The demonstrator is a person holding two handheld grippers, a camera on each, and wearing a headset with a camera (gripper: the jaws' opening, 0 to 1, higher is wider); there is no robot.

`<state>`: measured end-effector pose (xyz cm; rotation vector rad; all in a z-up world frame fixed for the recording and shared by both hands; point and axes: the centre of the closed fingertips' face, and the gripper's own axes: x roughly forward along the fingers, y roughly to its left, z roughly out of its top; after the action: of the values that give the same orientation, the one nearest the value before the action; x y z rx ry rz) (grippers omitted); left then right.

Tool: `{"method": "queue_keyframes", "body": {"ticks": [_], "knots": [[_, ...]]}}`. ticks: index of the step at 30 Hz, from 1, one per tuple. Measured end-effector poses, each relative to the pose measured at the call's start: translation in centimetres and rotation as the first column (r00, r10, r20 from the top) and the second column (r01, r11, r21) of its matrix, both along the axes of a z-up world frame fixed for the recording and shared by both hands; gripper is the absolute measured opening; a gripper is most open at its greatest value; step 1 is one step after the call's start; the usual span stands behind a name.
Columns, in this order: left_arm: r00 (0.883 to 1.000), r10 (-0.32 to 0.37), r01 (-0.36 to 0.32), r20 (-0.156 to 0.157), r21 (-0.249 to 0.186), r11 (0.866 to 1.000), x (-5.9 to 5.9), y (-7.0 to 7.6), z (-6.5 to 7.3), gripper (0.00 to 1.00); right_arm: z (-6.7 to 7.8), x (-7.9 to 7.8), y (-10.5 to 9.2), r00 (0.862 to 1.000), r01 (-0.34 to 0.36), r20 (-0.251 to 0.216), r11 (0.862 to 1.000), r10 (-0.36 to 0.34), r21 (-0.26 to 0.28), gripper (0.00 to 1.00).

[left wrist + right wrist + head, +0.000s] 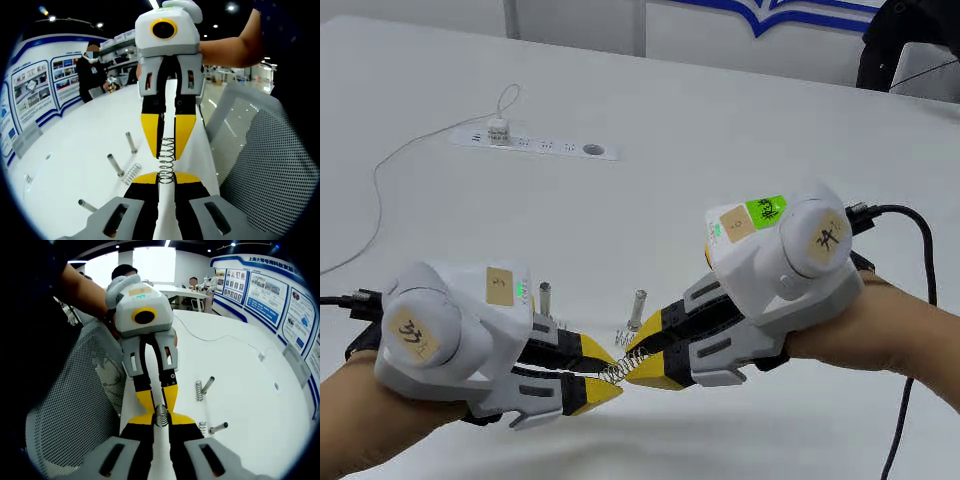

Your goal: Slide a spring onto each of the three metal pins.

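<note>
Head view first: where is the held spring (618,368)?

Off the surface (720,130), stretched tip to tip between the claws. The left claw (166,178) is clamped on one end and the right claw (160,419) on the other, each pair of yellow tips nearly together with coils between.

How much of it shows?

The left gripper view gives its length, though both ends are buried between tips. The right gripper view has it end-on, a mere ring.

And the pins?

Three stand on the surface in the left gripper view: far pin (131,142), middle pin (115,165), near pin (86,205). A loose spring (131,173) lies just beside the middle one. In the right gripper view a second spring (202,426) sits at the foot of the nearer pin (218,428); around it or beside it, I cannot tell.

Anything cut off?

The power strip (535,143) lies well apart at the back, and its cable (377,195) runs off the left edge.
</note>
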<state>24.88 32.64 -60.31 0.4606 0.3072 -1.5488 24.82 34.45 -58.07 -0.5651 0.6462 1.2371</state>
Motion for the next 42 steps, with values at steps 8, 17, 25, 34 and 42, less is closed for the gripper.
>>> {"method": "queue_keyframes", "body": {"ticks": [8,17,25,34,42], "knots": [[1.000,-0.005,0.005,0.001,0.006,1.000,0.0,-0.1,-0.1,0.10,0.2,0.1,0.5,1.000,-0.006,0.006,1.000,0.007,-0.014,0.12],[1.000,-0.021,0.021,0.005,0.019,1.000,-0.1,-0.7,-0.3,0.11,0.2,0.1,0.5,1.000,-0.009,0.012,0.999,0.009,-0.034,0.12],[1.000,-0.015,0.015,-0.012,0.006,1.000,-0.1,-0.5,0.3,0.15,0.5,0.3,0.1,1.000,0.001,0.014,0.999,-0.001,-0.038,0.12],[0.999,0.033,-0.033,-0.018,-0.018,0.999,0.8,0.9,1.2,0.22,0.7,1.0,-1.1,1.000,0.022,0.019,0.998,-0.021,-0.064,0.12],[0.995,0.101,-0.102,-0.024,-0.039,0.994,1.9,3.2,1.8,0.27,1.3,2.1,-3.4,0.997,0.077,0.035,0.993,-0.075,-0.085,0.12]]}}
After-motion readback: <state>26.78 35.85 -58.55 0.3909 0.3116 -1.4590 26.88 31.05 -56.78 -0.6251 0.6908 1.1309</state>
